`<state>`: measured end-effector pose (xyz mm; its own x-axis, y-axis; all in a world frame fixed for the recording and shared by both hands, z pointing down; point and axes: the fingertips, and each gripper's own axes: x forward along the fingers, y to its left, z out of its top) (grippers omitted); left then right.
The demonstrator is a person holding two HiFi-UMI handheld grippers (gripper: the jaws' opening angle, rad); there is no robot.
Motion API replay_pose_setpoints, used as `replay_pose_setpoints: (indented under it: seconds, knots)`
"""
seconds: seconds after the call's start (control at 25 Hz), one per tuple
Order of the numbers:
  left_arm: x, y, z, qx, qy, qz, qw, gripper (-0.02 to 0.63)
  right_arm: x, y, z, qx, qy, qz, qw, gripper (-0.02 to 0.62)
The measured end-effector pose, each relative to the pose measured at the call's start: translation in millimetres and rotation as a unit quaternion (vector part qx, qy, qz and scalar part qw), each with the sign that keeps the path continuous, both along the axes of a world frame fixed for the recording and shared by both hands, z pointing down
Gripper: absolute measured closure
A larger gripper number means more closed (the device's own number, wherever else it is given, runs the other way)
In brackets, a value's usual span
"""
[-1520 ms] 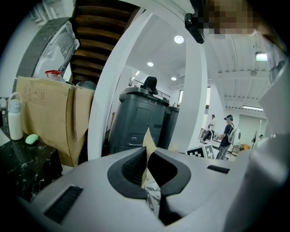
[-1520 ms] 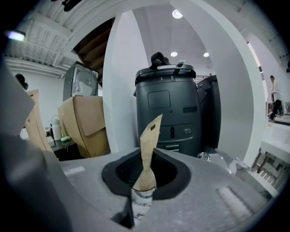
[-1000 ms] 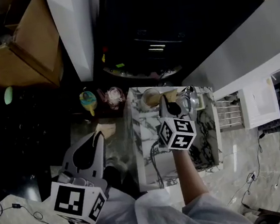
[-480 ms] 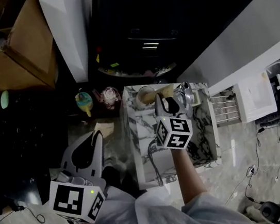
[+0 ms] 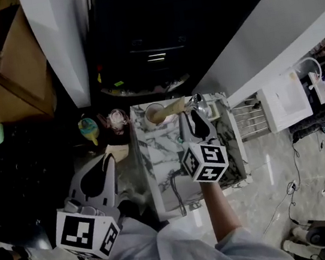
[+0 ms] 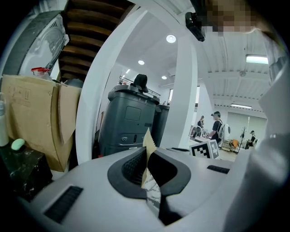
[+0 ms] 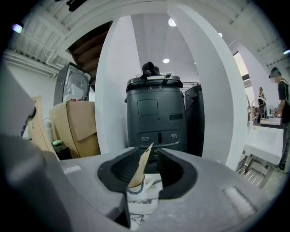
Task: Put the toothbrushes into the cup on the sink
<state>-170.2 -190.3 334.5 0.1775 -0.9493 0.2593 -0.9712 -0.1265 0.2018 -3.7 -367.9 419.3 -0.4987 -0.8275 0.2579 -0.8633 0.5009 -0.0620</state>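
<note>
One dark grey machine (image 7: 156, 113) stands well beyond both pairs of jaws, framed by two white columns (image 7: 111, 90). One cardboard box (image 6: 31, 113) sits off to the left of the left jaws.

Below and ahead of the right jaws is one marble sink (image 5: 157, 157), standing on its own block rather than on a worktop. It carries one chrome faucet (image 5: 198, 103) just beyond the jaw tips and one dark cable (image 5: 177, 188) trailing back under the gripper.

There are two grippers. The left gripper (image 6: 147, 158) is held off the sink's left side. Its jaws are pressed together on one paper-sleeved toothbrush (image 6: 148, 138), whose serrated tan end pokes up past the tips.

The right gripper (image 7: 149, 155) hangs over the sink. Its jaws have just been opening and now stand wide, with neither pad pressing on anything.

Seen through that gap, just ahead of and below the tips, is the one cup (image 7: 135, 186) on the sink. In it leans the second toothbrush (image 7: 140, 167), also in a tan sleeve, tilted toward the faucet. That makes two toothbrushes: one in the cup and one pinched.

Two small colourful containers (image 5: 88, 128) stand beside the sink's far left corner, ahead of the left jaws. Nothing lies between those jaws and the cup but the sink's edge.
</note>
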Motion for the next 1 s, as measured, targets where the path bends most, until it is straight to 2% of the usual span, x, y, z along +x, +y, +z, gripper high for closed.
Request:
replay_pose_setpoints:
  seconds: [0.2, 0.24, 0.36, 0.64, 1.0]
  knots:
    - [9.1, -8.2, -3.5, 0.007, 0.003, 0.017, 0.9998, 0.598, 24.4, 14.5, -44.4, 0.047, -0.011, 0.018, 0.999, 0.49]
    - [11.0, -9.6, -3.7, 0.008, 0.004, 0.019, 0.9998, 0.598, 30.4, 18.4, -51.9, 0.056, -0.009, 0.024, 0.998, 0.523]
    - [17.8, -15.0, -6.5, 0.011, 0.005, 0.03, 0.9995, 0.598, 47.3, 30.4, -70.6, 0.074, -0.006, 0.039, 0.996, 0.56]
    - [34.2, -30.8, -17.3, 0.028, 0.002, 0.057, 0.998, 0.598, 81.0, 57.8, -84.8, 0.074, 0.005, 0.058, 0.996, 0.586]
    - [42.8, -43.9, -24.9, 0.04, -0.005, 0.068, 0.9969, 0.598, 104.5, 82.8, -84.8, 0.064, 0.0, 0.077, 0.995, 0.597]
